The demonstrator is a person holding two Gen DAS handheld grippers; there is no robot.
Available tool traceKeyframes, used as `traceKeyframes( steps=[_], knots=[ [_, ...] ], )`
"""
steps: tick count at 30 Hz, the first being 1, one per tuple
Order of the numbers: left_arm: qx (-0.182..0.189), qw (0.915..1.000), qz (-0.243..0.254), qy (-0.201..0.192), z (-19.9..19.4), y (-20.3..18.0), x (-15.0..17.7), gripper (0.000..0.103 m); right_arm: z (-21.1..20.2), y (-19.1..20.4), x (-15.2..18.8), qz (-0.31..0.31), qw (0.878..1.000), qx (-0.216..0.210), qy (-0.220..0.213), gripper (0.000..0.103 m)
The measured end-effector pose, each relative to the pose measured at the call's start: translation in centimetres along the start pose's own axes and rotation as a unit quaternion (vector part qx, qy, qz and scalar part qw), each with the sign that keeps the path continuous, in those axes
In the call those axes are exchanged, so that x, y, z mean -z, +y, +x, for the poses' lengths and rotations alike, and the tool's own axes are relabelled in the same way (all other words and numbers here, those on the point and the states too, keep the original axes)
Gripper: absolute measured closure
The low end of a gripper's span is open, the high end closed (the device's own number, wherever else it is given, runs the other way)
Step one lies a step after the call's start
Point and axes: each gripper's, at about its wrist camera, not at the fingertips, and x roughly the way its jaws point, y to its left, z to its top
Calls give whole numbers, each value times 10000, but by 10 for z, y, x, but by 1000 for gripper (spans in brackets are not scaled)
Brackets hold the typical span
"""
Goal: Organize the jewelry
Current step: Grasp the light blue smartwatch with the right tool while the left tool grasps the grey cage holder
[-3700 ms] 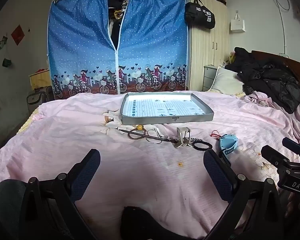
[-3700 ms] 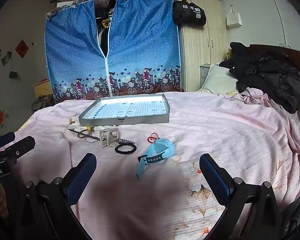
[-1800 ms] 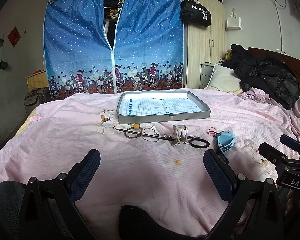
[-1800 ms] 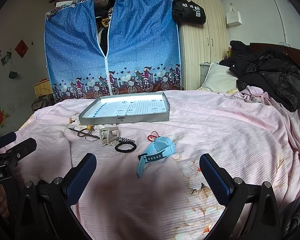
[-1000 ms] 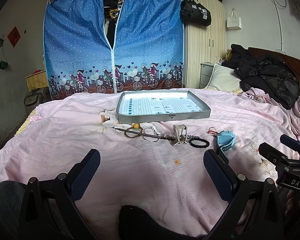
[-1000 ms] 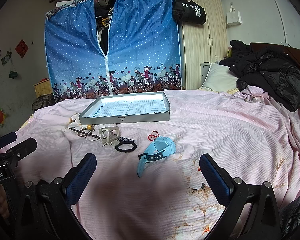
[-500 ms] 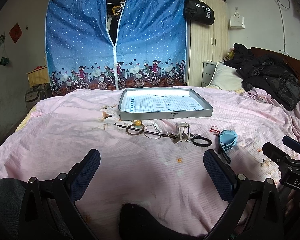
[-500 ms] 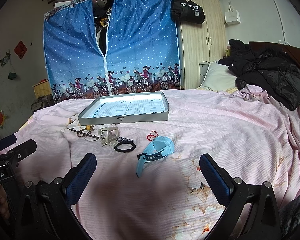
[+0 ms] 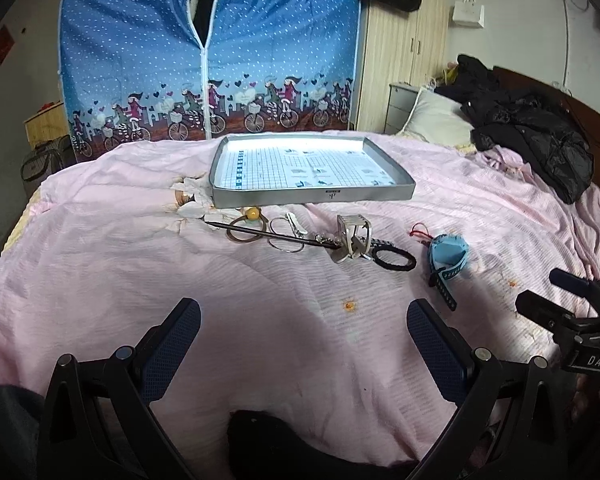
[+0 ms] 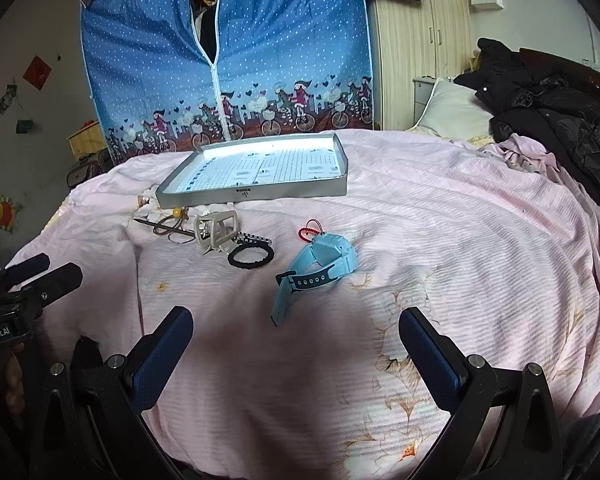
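A grey tray [image 9: 312,197] [image 10: 256,195] with a grid-printed floor lies on the pink bedspread. In front of it sit a row of small items: a thin dark stick [image 9: 272,234], metal rings [image 9: 286,232], a beige clip [image 9: 353,236] [image 10: 217,230], a black hair tie [image 9: 394,259] [image 10: 251,257] and a light-blue watch [image 9: 449,257] [image 10: 320,266]. My left gripper [image 9: 303,344] hovers open, short of the row. Just short of the watch, my right gripper [image 10: 296,344] is open too. Neither holds anything.
A blue fabric wardrobe [image 9: 208,52] stands behind the bed, a wooden cabinet [image 9: 404,56] beside it. Black jackets [image 9: 532,140] and a pillow [image 9: 436,120] lie at the right. The right gripper's body [image 9: 580,320] shows in the left view, the left one [image 10: 16,292] in the right.
Both views have tilted down and drawn nearer the items; the tray and jewelry look larger. Both grippers stay open and nothing on the bed has moved.
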Motion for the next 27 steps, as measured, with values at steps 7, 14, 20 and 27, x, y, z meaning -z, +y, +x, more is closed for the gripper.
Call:
traceKeyframes(
  steps=[7,14,20,27],
  knots=[
    [171,9990,99,411,54,7,-46,2,50,-28,-43,-80,9968,82,791,0],
    [923,9919,-201,845,114,6,-67,2,103,-58,-57,78,9911,-122,1321,36],
    [1147,9895,-101,878,140,0,-64,6,124,-72,-52,158,9891,-138,1457,49],
    [1297,9879,26,854,164,-10,-64,38,139,-67,-55,128,9867,-455,1556,61]
  ],
)
